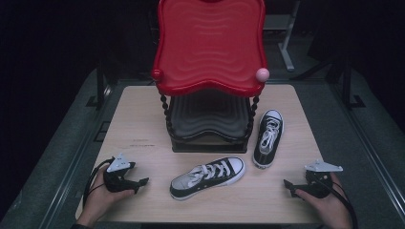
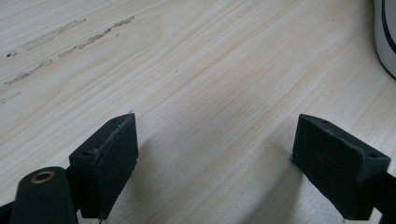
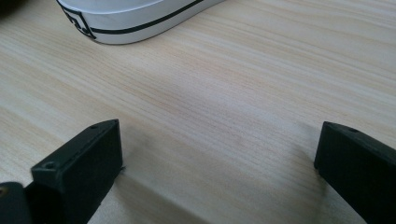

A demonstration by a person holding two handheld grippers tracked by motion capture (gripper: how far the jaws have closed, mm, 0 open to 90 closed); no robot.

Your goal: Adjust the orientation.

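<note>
Two black canvas sneakers with white laces and soles lie on the wooden table (image 1: 143, 129). One sneaker (image 1: 207, 177) lies near the front centre, its toe to the right. The other sneaker (image 1: 268, 138) lies right of the rack, toe toward me. My left gripper (image 1: 142, 183) rests at the front left, open, bare wood between its jaws (image 2: 215, 154). At the front right my right gripper (image 1: 289, 186) rests open, nothing between its jaws (image 3: 219, 163). A white sole edge (image 2: 386, 42) shows at the left gripper view's right border. A white sneaker sole (image 3: 130, 18) shows ahead in the right gripper view.
A two-tier rack stands at the table's back centre, with a red wavy top shelf (image 1: 210, 47) and a dark lower shelf (image 1: 210, 117) on black beaded posts. Dark floor surrounds the table. Scuff marks (image 2: 70, 37) streak the wood near the left gripper.
</note>
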